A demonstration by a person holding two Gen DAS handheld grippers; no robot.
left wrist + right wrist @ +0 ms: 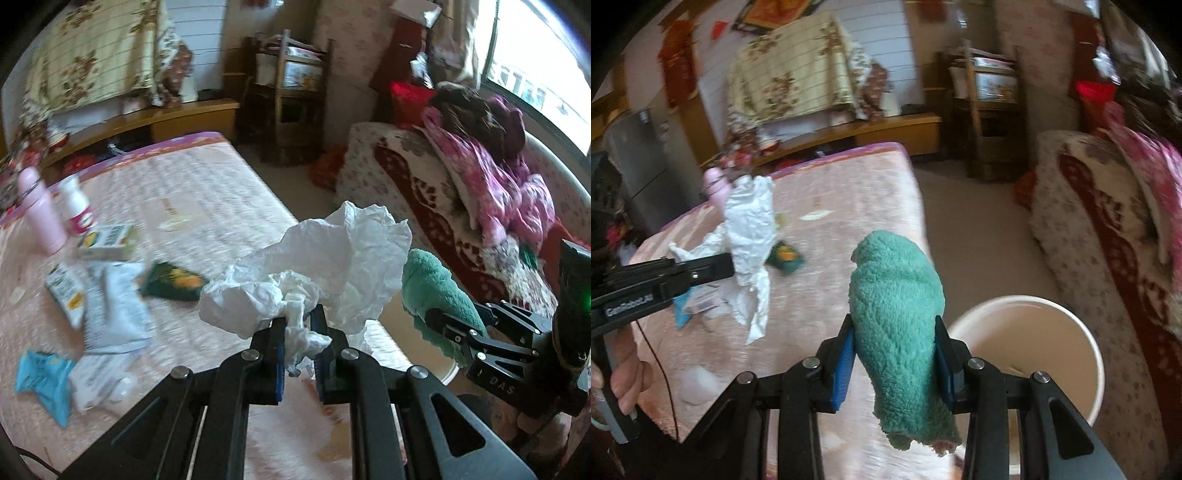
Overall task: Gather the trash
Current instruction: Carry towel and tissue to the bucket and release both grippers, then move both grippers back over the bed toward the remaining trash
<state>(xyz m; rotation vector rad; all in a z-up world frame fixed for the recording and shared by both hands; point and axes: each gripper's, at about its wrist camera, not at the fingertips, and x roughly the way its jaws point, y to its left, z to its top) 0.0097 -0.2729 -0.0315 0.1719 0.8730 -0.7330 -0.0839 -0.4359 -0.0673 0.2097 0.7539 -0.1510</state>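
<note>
My left gripper (pixel 298 325) is shut on a crumpled white tissue (pixel 332 258), held above the pink bed cover (pixel 207 206); the same tissue (pixel 750 229) shows at the left of the right wrist view. My right gripper (pixel 894 339) is shut on a fuzzy green cloth (pixel 897 295), which also appears at the right of the left wrist view as the green cloth (pixel 432 291). A white round bin (pixel 1067 328) stands on the floor just right of the bed's corner, below and right of the green cloth. Loose wrappers (pixel 110 310) and a green packet (pixel 173 282) lie on the bed.
A pink bottle (pixel 38 210), a white bottle (pixel 75 206) and a small box (pixel 107 242) stand at the bed's left. A sofa (pixel 424 184) with pink clothes is at the right, beyond a strip of floor. A wooden shelf (pixel 295 92) stands at the back. A hand (pixel 628 380) holds the left gripper.
</note>
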